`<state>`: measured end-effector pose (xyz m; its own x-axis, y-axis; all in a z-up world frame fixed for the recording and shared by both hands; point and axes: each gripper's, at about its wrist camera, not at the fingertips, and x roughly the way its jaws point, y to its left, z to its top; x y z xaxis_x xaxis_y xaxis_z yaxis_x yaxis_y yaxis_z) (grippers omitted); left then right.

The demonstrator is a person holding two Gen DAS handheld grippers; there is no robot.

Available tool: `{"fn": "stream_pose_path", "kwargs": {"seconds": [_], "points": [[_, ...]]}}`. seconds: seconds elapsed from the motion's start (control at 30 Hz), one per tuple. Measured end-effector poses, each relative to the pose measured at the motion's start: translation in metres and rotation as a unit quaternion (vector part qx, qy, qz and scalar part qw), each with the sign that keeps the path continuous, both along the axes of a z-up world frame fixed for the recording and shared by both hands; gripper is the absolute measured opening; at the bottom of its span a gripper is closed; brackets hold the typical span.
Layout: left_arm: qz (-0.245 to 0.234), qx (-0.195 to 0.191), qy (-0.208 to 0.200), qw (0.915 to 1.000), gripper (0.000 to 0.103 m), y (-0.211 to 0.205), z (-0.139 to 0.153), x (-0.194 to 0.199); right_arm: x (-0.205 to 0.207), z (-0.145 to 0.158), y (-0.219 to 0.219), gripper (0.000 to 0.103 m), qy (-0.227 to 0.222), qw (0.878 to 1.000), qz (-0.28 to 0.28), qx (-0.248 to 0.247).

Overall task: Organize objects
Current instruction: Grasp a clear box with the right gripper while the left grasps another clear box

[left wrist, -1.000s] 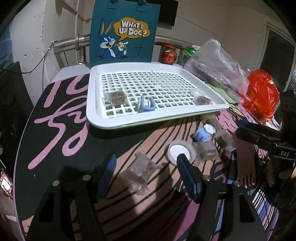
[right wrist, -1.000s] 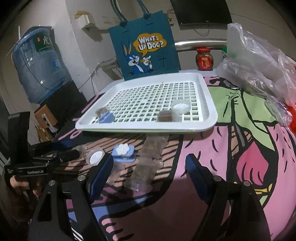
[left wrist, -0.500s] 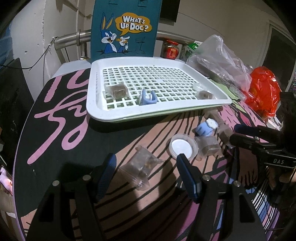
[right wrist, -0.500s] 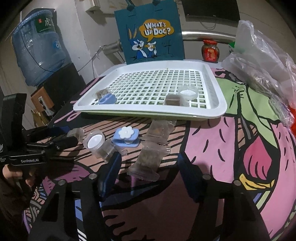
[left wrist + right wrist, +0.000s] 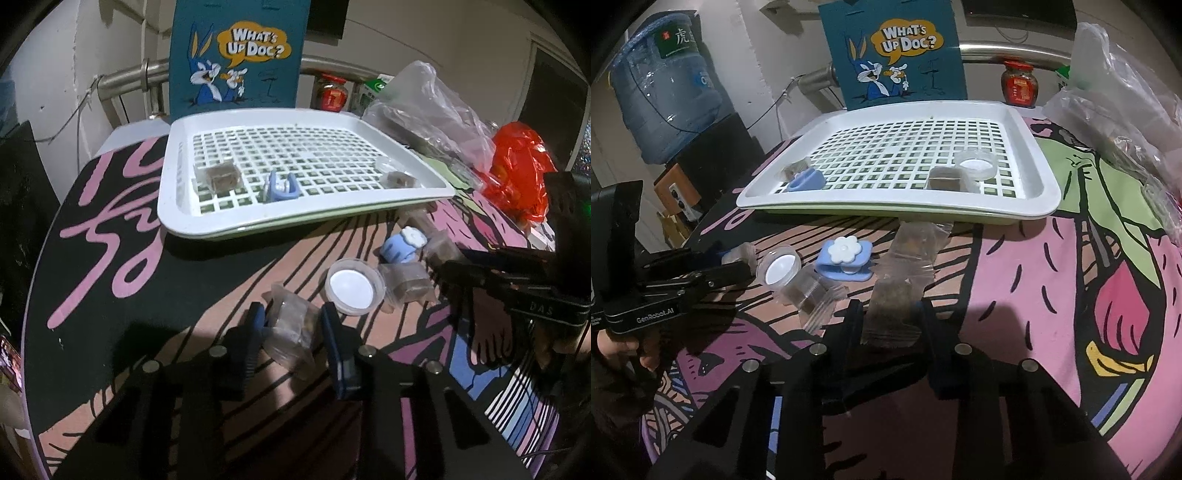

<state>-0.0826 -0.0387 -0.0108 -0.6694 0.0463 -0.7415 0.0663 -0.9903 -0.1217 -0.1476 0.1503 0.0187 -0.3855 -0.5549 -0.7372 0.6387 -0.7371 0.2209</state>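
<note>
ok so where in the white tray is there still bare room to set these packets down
The white tray is bare across its middle and back rows. Crowded spots: blue clip at the front left, brown packet and round lid at the front right.

Home room, water jug (image 5: 666,92) (tote bag (image 5: 897,55) behind)

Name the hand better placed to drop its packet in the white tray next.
Right, though only slightly. Both grippers have just been closing on clear packets: the right gripper on a brown-filled packet lying nearer the white tray, the left gripper on a pouch farther back.
</note>
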Motion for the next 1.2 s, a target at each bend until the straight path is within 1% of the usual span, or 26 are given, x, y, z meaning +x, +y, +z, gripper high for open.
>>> {"fn": "stream_pose_path", "kwargs": {"seconds": [0.07, 0.17, 0.3, 0.47, 0.67, 1.2], "points": [[0.000, -0.004, 0.012, 0.9999, 0.031, 0.001, 0.003, 0.003, 0.002, 0.002, 0.000, 0.027, 0.006, 1.000, 0.003, -0.005], [0.002, -0.008, 0.027, 0.9996, 0.031, 0.002, 0.007, 0.007, 0.011, 0.010, 0.002, 0.027, 0.031, 0.999, 0.009, -0.017], [0.004, -0.013, 0.040, 0.9991, 0.031, 0.002, 0.011, 0.010, 0.026, 0.020, 0.000, 0.027, 0.076, 0.997, 0.018, -0.024], [0.007, -0.013, 0.052, 0.9985, 0.031, 0.001, 0.014, 0.014, 0.036, 0.029, 0.004, 0.027, 0.109, 0.993, 0.020, -0.037], [0.005, -0.017, 0.059, 0.9981, 0.031, 0.003, 0.016, 0.015, 0.038, 0.031, 0.004, 0.027, 0.120, 0.992, 0.025, -0.043], [0.001, -0.020, 0.061, 0.9979, 0.031, 0.006, 0.016, 0.016, 0.039, 0.031, 0.006, 0.027, 0.121, 0.991, 0.028, -0.046]]}}
